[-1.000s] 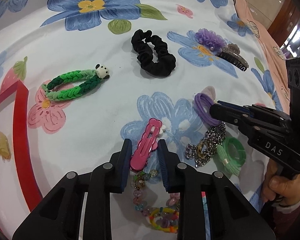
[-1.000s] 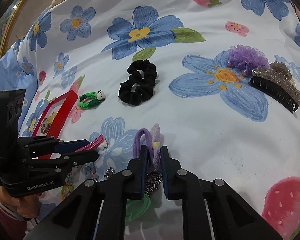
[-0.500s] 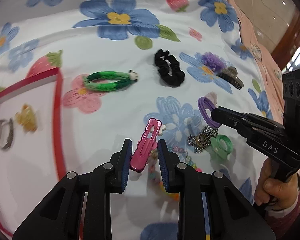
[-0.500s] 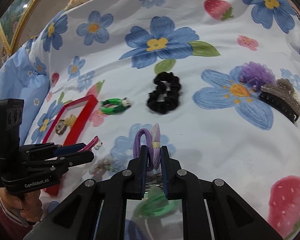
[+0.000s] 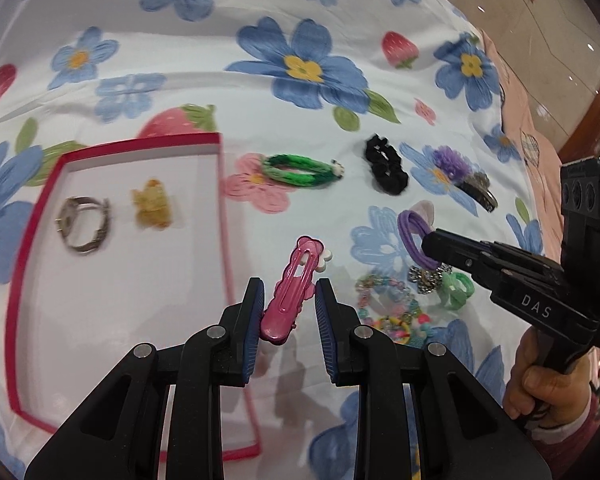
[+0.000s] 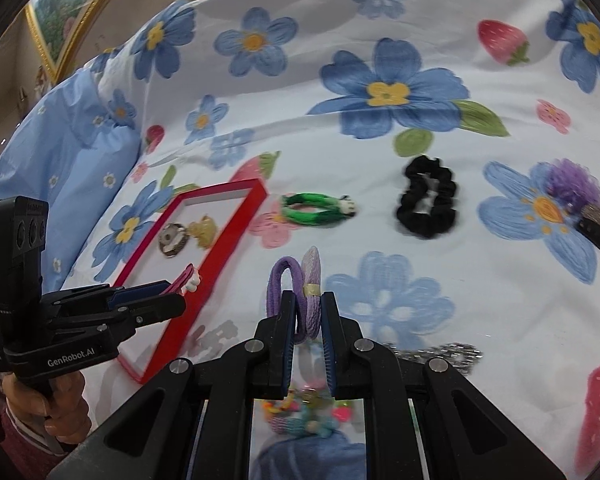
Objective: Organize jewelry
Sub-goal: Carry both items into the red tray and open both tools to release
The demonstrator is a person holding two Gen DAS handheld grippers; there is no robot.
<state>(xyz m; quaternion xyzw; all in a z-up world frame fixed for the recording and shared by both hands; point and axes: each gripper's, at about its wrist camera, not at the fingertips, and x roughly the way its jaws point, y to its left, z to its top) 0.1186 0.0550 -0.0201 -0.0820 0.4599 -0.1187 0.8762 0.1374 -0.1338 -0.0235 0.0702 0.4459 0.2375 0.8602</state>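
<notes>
My left gripper point(image 5: 289, 300) is shut on a pink hair clip point(image 5: 294, 280) and holds it in the air, just right of the red-rimmed white tray point(image 5: 224, 216). The tray holds a watch point(image 5: 85, 224) and a yellow clip point(image 5: 153, 208). My right gripper point(image 6: 306, 312) is shut on purple hair ties point(image 6: 300, 288), lifted above the cloth; it shows in the left wrist view point(image 5: 428, 240) too. The left gripper point(image 6: 172, 300) with the clip appears over the tray's near edge point(image 6: 204, 292) in the right wrist view.
On the flowered cloth lie a green braided band point(image 5: 300, 170), a black scrunchie point(image 5: 386, 164), a purple flower with a claw clip point(image 5: 466, 178), a silver chain point(image 5: 426, 278), a green ring band point(image 5: 456, 290) and a bead bracelet point(image 5: 392, 316).
Both grippers have risen from the cloth with their items and moved left toward the tray. The tray has come fully into the left wrist view.
</notes>
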